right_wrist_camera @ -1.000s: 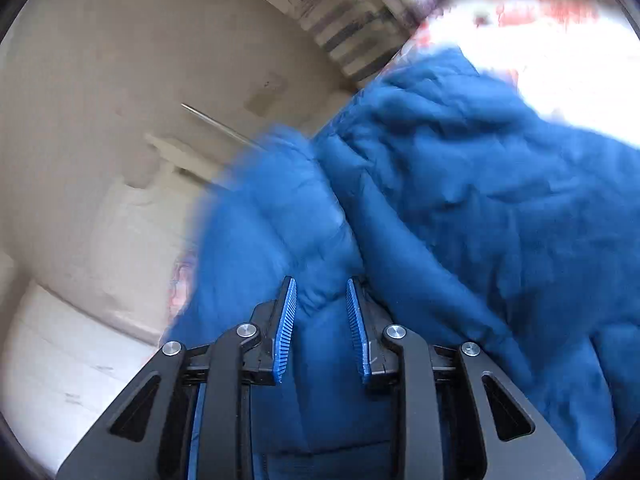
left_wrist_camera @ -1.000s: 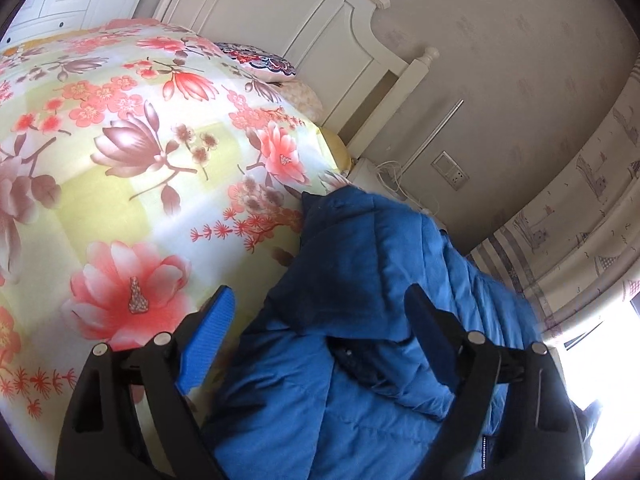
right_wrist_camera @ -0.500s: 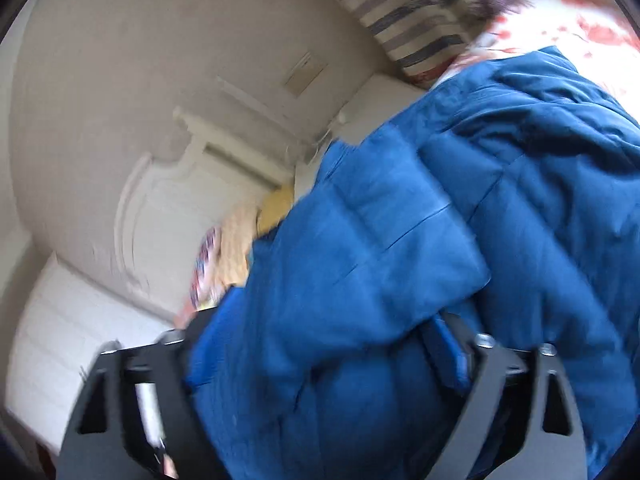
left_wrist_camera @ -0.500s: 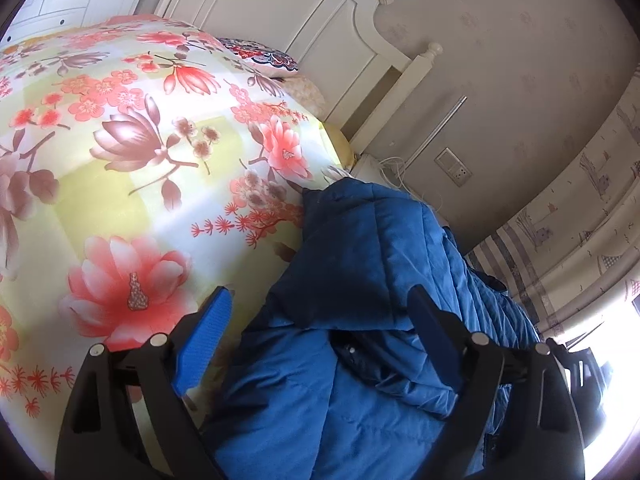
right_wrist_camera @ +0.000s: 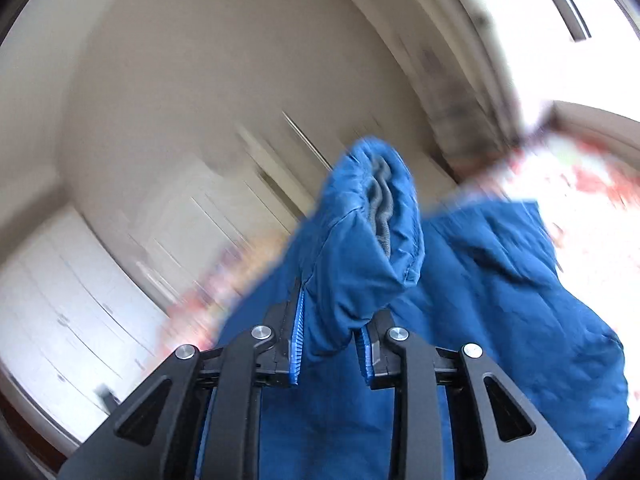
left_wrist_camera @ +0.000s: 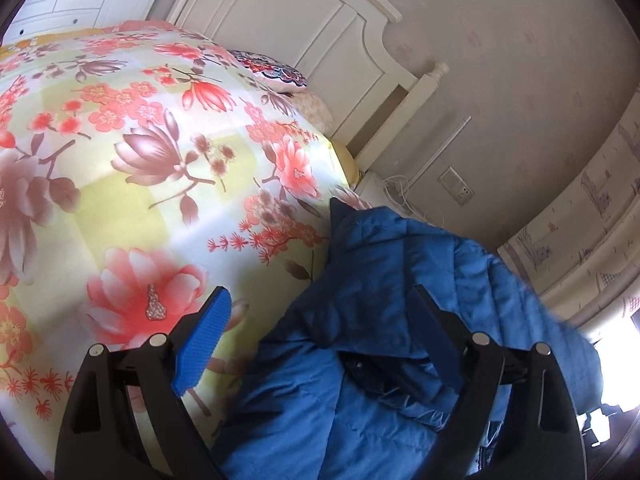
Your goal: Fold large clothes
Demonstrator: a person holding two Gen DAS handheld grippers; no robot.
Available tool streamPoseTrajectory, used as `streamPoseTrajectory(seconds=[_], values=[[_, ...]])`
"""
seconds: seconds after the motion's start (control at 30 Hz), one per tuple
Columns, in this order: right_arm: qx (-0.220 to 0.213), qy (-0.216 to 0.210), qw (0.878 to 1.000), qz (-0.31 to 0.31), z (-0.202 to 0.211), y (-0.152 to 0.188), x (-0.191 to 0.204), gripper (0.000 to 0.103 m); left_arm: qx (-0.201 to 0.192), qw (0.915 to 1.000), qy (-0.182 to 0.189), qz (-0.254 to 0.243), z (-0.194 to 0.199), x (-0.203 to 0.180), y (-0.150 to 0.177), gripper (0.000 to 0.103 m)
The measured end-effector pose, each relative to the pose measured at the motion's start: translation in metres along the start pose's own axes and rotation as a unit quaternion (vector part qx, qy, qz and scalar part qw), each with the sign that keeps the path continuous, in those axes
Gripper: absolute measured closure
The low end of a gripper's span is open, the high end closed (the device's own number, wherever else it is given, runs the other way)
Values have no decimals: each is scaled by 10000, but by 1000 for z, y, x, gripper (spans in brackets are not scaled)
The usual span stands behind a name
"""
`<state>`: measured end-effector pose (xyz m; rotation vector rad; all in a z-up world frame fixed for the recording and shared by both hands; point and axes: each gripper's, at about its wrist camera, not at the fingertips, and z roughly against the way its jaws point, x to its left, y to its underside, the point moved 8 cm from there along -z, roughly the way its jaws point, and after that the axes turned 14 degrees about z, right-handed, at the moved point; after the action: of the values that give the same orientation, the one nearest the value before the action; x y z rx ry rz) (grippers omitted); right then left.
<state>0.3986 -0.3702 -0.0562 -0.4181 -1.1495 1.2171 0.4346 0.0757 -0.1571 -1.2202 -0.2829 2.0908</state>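
Right tool [right_wrist_camera: 330, 344], spread wide half a second ago, now pinches the sleeve [right_wrist_camera: 360, 248] of the blue jacket [left_wrist_camera: 400, 300] (cuff up, centre frame). Left tool [left_wrist_camera: 320, 344] stays spread above the jacket, lower right on the bed [left_wrist_camera: 120, 160]; a sleeve fold looks underway.

Open floral bedspread [left_wrist_camera: 132, 184] left of the jacket [left_wrist_camera: 400, 264]; headboard [left_wrist_camera: 304, 28] and wall beyond.
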Motion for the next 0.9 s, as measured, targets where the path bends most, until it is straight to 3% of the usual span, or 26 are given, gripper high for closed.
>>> streamPoseTrajectory(seconds=[0.1,0.17,0.2,0.23,0.33,0.4,0.5,0.57,0.6,0.63,0.67,0.7,0.73,0.9], values=[[1223,534,9902,-412,-37,56,-45,71,-25,9999,-43,-108,0,-2,1,14],[1044,374,9910,-746,-33,59,-55,68,-28,9999,-66,-89,0,-1,2,14],[978,458,9911,-784,-28,56,-56,68,-21,10000,-76,-45,0,1,1,14],[567,704,9937,-668,-13,40,-55,68,-21,10000,-81,-16,-1,2,0,14],[-531,1653,9847,158,30,5,-41,67,-7,10000,-95,2,-2,2,1,14],[-693,1636,9807,817,33,-8,-16,67,-15,9999,-93,-77,-2,-1,2,14],[-211,1553,9707,1822,0,-13,22,67,-25,9998,-104,-143,-2,-3,3,13],[231,1665,9579,2329,-20,2,34,66,-32,9999,-103,-107,-1,-2,3,13],[491,1711,9510,2528,-36,10,37,61,-36,9999,-101,-75,-1,-1,2,13],[715,1732,9467,2620,-46,19,38,54,-38,9999,-104,-54,-1,0,2,13],[1078,1924,9365,2728,-59,37,32,31,-44,9999,-105,-35,-1,1,1,13],[1645,2270,9171,2834,-79,62,12,15,-55,9999,-105,-32,0,1,1,13],[1742,2262,9140,2881,-80,76,2,15,-92,9999,-95,-45,2,1,1,13],[1735,2155,9247,2615,-74,82,-8,15,-350,9991,80,-218,19,-15,-1,13]])
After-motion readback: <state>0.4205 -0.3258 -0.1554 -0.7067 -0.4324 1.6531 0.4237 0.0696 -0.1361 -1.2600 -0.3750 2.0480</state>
